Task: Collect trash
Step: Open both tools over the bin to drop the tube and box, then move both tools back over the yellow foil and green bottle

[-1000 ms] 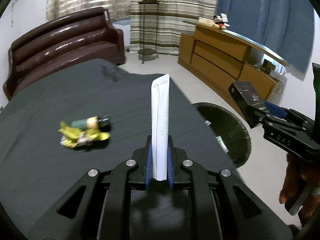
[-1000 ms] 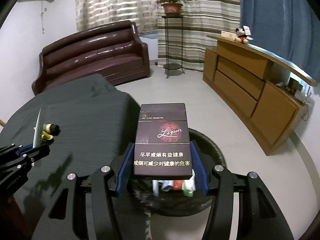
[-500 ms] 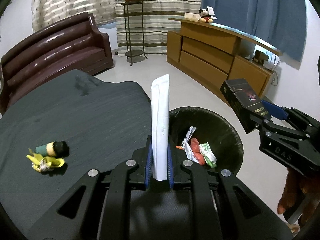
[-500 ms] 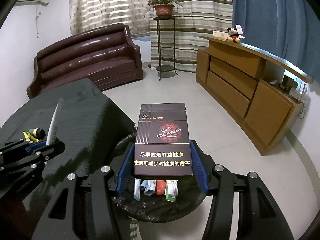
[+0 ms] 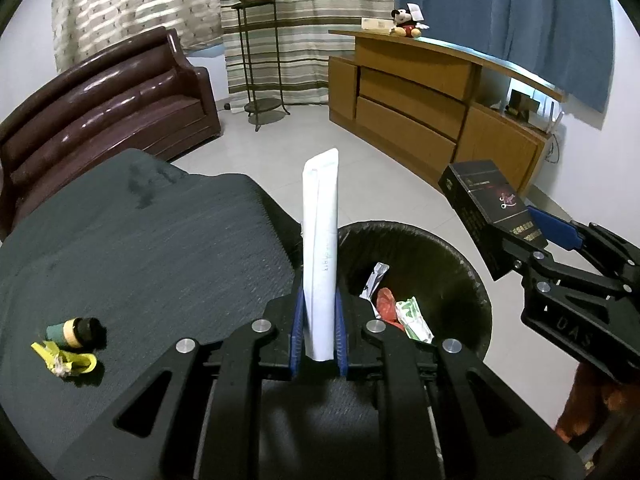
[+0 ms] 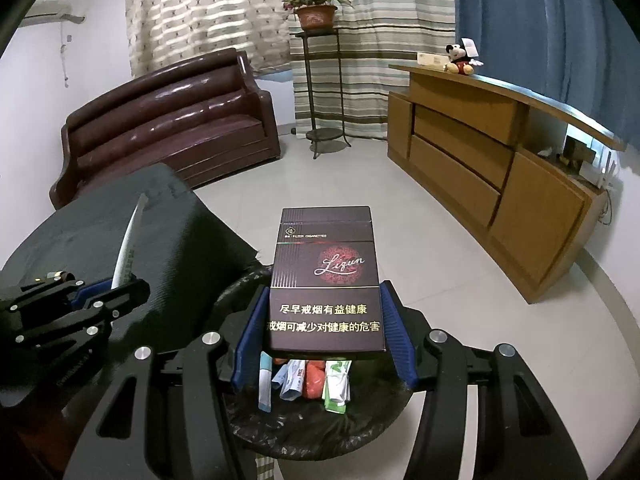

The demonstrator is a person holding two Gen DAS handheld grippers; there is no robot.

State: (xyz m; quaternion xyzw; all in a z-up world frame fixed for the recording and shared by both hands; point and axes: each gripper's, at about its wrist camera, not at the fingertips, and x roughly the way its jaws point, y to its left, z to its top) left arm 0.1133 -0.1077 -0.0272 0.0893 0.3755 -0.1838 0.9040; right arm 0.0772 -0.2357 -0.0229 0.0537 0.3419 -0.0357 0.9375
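Observation:
My left gripper (image 5: 318, 320) is shut on a flat white tube (image 5: 320, 240) that stands upright, at the table edge beside the black trash bin (image 5: 472, 276). My right gripper (image 6: 324, 336) is shut on a dark cigarette pack (image 6: 326, 280) and holds it over the bin (image 6: 384, 424); it shows in the left wrist view (image 5: 532, 240) too. Several wrappers (image 5: 400, 308) lie in the bin. A yellow wrapper (image 5: 64, 360) and a small green and black cylinder (image 5: 74, 330) lie on the dark table (image 5: 140, 248).
A brown leather sofa (image 5: 100, 108) stands behind the table. A wooden sideboard (image 5: 440, 108) runs along the right wall with a plush toy (image 5: 406, 22) on it. A metal plant stand (image 5: 260, 60) stands by the striped curtains.
Both grippers have moved right toward the bin with their loads. The bin has come into fuller view, and the right gripper's pack now hangs over its opening.

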